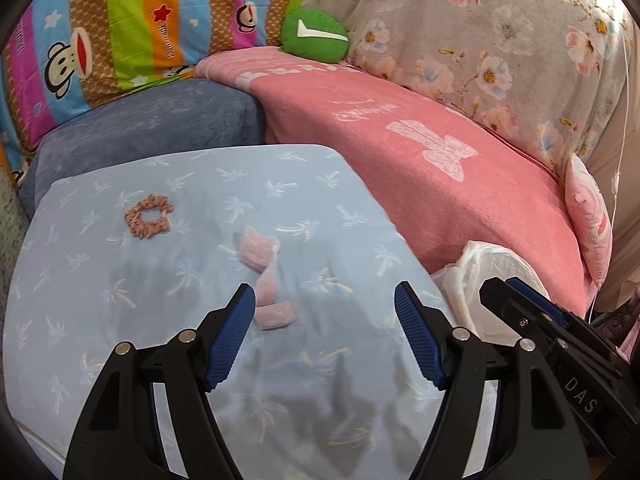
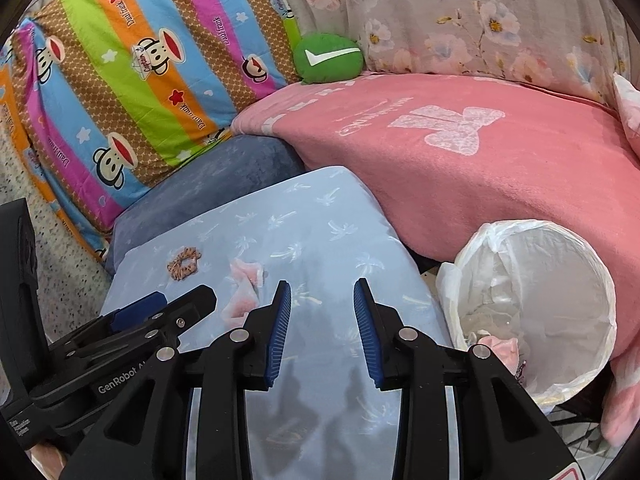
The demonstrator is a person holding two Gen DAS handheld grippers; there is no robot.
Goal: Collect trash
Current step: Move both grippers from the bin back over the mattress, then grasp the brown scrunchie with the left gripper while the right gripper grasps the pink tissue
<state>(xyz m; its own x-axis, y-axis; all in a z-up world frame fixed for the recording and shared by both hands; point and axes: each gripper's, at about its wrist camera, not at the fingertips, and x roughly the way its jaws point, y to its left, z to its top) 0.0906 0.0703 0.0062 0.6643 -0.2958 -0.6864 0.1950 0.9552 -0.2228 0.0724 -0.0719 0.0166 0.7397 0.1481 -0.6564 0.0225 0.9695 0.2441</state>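
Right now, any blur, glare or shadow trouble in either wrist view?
Left wrist: sharp, heavy fisheye bending at the edges, gripper shadows darken the light blue pillow near the pink scraps. Right wrist: same distortion, no glare, the white bin liner is bright but readable.

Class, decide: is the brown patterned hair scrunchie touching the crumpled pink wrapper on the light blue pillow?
Apart. The left wrist view shows bare blue pillow between the scrunchie and the pink wrapper.

Home bedroom: cartoon pillow (image 2: 132, 92), pink blanket (image 2: 480, 168), floral bedding (image 1: 500, 32).
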